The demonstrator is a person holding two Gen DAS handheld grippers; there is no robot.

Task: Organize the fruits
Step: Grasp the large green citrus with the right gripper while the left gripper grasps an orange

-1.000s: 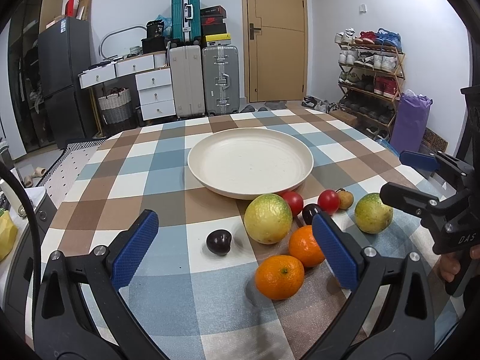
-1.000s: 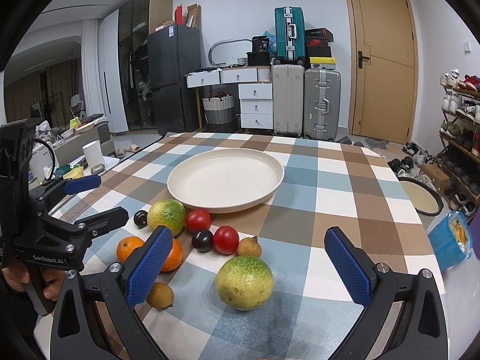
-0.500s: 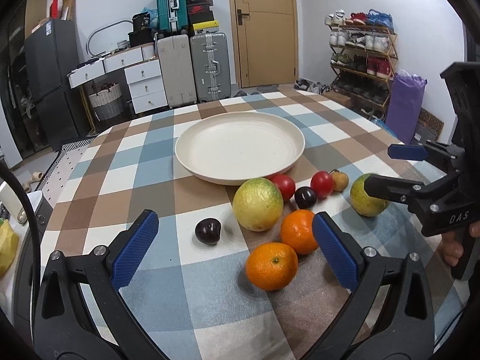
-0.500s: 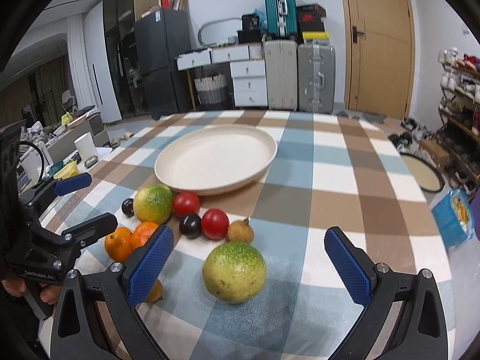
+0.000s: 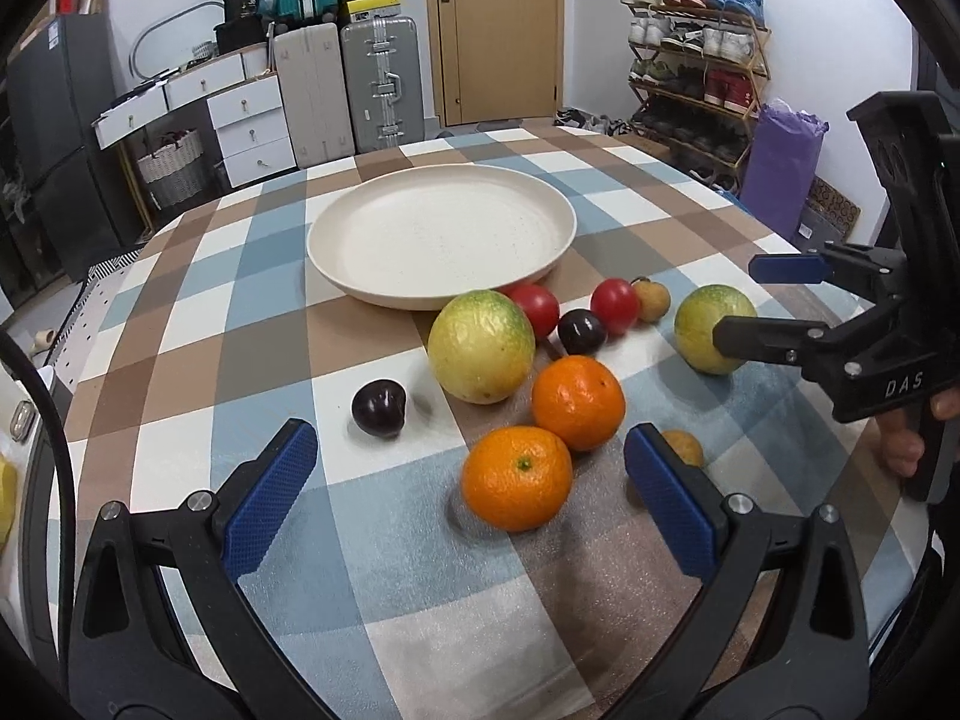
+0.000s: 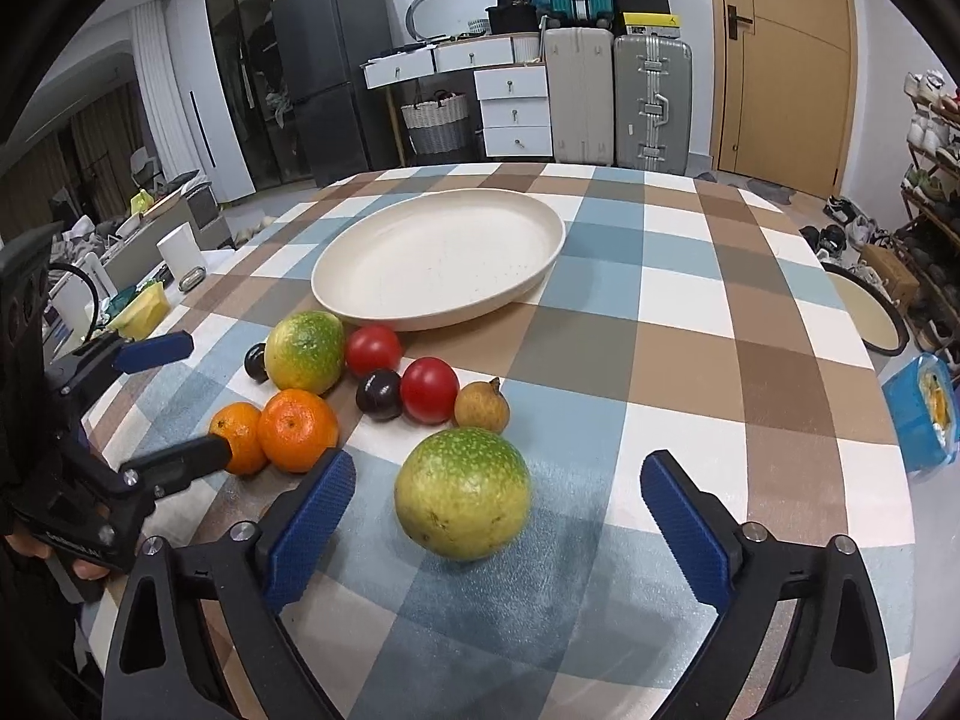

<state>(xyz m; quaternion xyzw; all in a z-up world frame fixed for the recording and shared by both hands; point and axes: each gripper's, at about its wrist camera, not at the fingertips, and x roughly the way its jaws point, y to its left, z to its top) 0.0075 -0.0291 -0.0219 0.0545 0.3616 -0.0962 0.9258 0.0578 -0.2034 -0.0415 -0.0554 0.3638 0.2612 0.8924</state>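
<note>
An empty cream plate (image 5: pixel 441 237) (image 6: pixel 441 258) sits mid-table. Fruit lies in front of it: two oranges (image 5: pixel 517 478) (image 5: pixel 578 402), two yellow-green round fruits (image 5: pixel 481 345) (image 6: pixel 463 492), two red tomatoes (image 6: pixel 429 390), dark plums (image 5: pixel 379 407) (image 6: pixel 379 393) and small brown fruits (image 6: pixel 482 406). My left gripper (image 5: pixel 471 495) is open, its blue pads on either side of the near orange, just short of it. My right gripper (image 6: pixel 498 528) is open around the near yellow-green fruit without touching it. Each gripper shows in the other's view (image 5: pixel 762 300) (image 6: pixel 174 402).
The checked tablecloth (image 5: pixel 240 312) covers a round table. Beyond it stand suitcases (image 5: pixel 381 81), white drawers (image 5: pixel 249 120), a door, a shoe rack (image 5: pixel 696 78) and a purple bag (image 5: pixel 783 174). A blue container (image 6: pixel 921 411) lies past the right edge.
Both grippers have moved forward and lower toward the fruit. The near orange now lies between my left pads, and the near green fruit between my right pads. No fruit has moved.
</note>
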